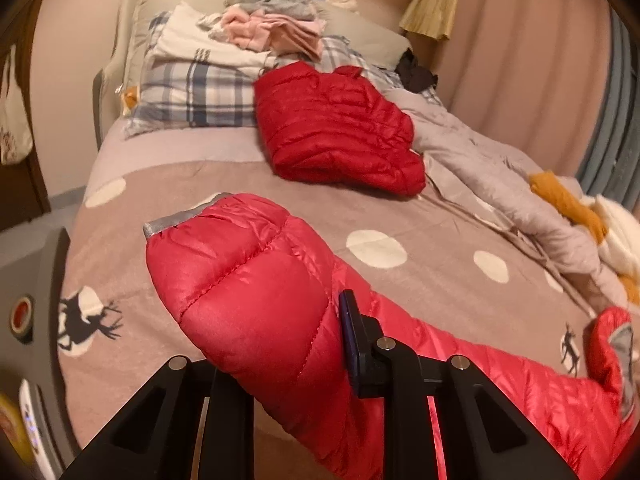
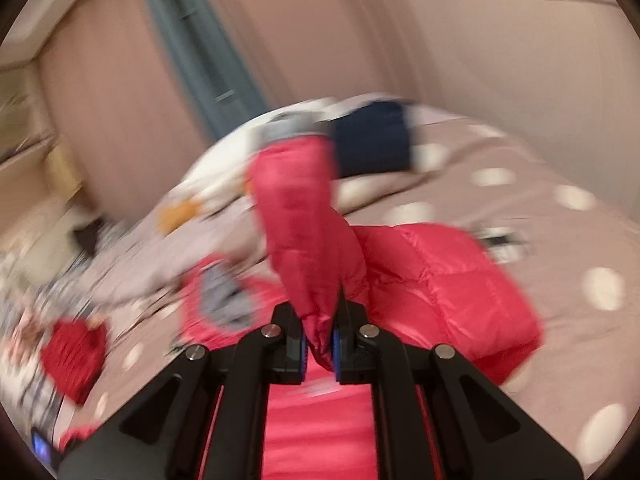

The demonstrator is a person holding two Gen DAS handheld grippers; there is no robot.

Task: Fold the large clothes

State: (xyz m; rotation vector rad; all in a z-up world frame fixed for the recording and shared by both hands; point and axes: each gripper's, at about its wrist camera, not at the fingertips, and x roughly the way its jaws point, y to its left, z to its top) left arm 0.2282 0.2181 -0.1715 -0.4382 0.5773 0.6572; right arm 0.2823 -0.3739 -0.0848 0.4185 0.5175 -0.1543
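One dark red padded jacket [image 1: 340, 128] already lay folded in the upper middle of the left wrist view, on the bed [image 1: 240, 184] below the plaid pillows [image 1: 192, 92]; we judged that piece done. A navy garment [image 2: 372, 136] at the top centre of the right wrist view also looked folded, though blur kept us from being sure. The brighter red puffer jacket [image 1: 248, 280] was mid-fold: its body spread low in both views, and both sleeves were off the bed, so most of its folding remained.

Our left gripper [image 1: 280, 340] stood with its jaws fairly wide around a thick sleeve that filled the lower centre of the frame. The right pad pressed the fabric; the left pad was hidden behind it, so we took this for a grip without seeing it whole. Our right gripper [image 2: 320, 344] had its jaws nearly closed, pinching a bunched bit of the other sleeve, whose grey-lined cuff [image 2: 288, 128] rose toward the top centre.
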